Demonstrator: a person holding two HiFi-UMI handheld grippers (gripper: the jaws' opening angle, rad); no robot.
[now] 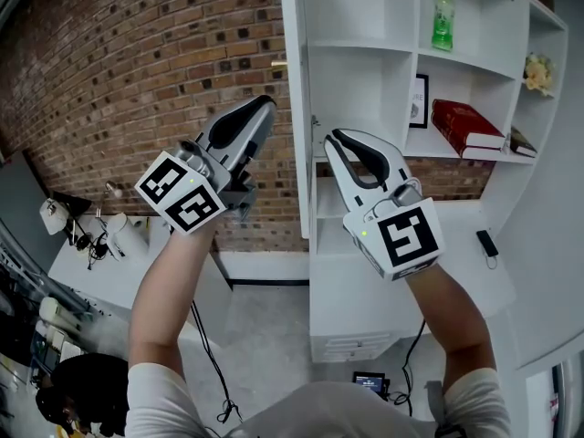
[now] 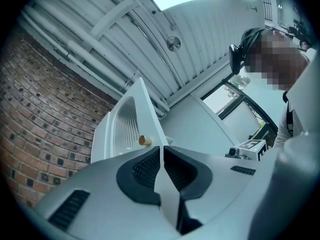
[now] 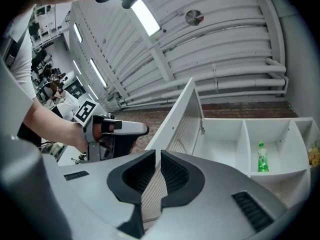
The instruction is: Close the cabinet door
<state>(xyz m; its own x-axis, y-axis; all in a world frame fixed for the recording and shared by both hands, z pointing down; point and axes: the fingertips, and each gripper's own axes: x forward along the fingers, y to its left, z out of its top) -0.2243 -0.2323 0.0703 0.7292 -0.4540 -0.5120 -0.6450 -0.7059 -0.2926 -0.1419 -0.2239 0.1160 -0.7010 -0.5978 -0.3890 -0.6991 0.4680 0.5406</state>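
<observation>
Both jaw pairs closed and empty, left gripper (image 1: pixel 263 106) and right gripper (image 1: pixel 336 140) held just before the tall white panel cabinet door (image 1: pixel 296 108), standing open edge-on: probably light, rigid, hinge-swung; best pushed flat near its small brass knob (image 1: pixel 276 65).

no text, number or brand is showing clearly enough to read. the green bottle (image 1: pixel 443 18) at the upper right of the head view is carrying a label too small to make out. the left gripper (image 1: pixel 265 104) and right gripper (image 1: pixel 331 140) are bearing only black-and-white square markers, no letters.
</observation>
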